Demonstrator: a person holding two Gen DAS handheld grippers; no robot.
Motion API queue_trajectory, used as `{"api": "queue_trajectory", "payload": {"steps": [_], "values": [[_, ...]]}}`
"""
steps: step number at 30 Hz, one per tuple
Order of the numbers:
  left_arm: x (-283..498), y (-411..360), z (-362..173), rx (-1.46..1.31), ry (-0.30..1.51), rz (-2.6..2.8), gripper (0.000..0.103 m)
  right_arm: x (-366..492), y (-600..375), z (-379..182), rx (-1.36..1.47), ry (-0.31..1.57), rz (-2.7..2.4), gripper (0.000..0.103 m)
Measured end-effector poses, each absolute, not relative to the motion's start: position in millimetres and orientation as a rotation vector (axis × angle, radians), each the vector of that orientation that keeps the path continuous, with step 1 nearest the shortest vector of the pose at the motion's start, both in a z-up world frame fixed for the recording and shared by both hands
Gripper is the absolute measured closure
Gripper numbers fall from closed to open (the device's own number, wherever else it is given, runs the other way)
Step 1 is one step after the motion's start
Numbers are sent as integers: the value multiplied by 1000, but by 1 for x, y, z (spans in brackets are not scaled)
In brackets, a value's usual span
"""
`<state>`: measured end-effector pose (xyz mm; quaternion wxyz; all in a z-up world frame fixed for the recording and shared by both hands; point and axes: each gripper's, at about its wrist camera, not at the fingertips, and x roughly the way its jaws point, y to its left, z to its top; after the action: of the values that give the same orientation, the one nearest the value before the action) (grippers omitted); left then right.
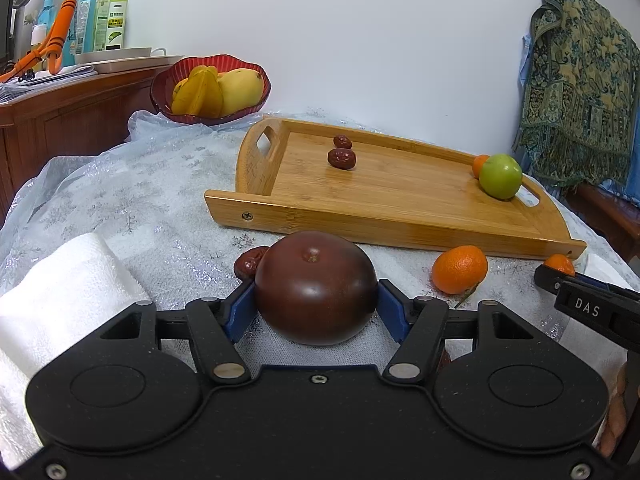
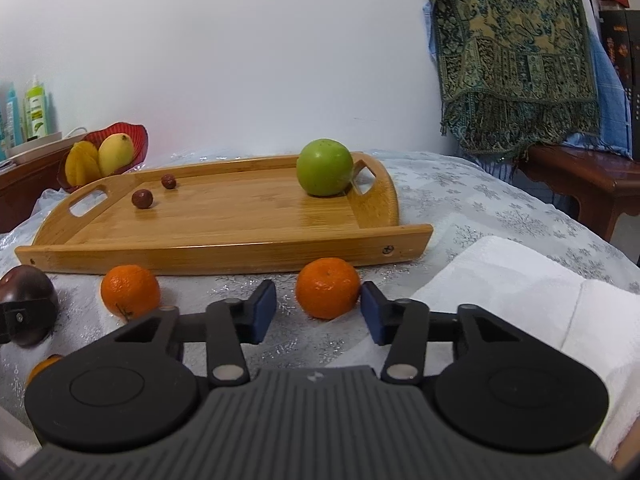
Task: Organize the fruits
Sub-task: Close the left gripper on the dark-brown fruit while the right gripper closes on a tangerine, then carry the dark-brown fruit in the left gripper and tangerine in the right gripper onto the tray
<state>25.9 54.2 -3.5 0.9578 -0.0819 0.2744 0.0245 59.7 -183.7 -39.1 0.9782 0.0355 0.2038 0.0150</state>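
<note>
My left gripper (image 1: pixel 316 304) is shut on a dark red apple (image 1: pixel 316 286) resting on the tablecloth, blue pads against both its sides. A red date (image 1: pixel 249 263) lies just behind it. My right gripper (image 2: pixel 318 312) is open around a mandarin (image 2: pixel 328 288); the right pad touches it, the left pad stands apart. Another mandarin (image 2: pixel 130 290) lies to its left. The wooden tray (image 1: pixel 400 216) holds two dates (image 1: pixel 342 158), a green apple (image 1: pixel 500 176) and a small mandarin (image 1: pixel 479 165). The tray also shows in the right wrist view (image 2: pixel 224 252).
A red bowl (image 1: pixel 164 88) with yellow fruit stands behind the tray at the left. Folded white towels lie at the left (image 1: pixel 60 292) and right (image 2: pixel 520 304) of the table. A patterned cloth (image 2: pixel 516 52) hangs at the right. Spray bottles (image 1: pixel 100 16) stand on a wooden cabinet.
</note>
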Motion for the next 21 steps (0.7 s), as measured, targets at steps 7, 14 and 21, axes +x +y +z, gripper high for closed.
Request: {"api": "queue_trajectory", "payload": {"steps": [7, 14, 21], "values": [[26, 53, -3, -156, 556, 53, 42, 61, -185, -40, 86, 417, 20, 63], [25, 51, -1, -152, 554, 56, 43, 60, -187, -39, 101, 411, 15, 65], [24, 48, 0, -134, 547, 56, 43, 56, -186, -37, 107, 385, 22, 65]]}}
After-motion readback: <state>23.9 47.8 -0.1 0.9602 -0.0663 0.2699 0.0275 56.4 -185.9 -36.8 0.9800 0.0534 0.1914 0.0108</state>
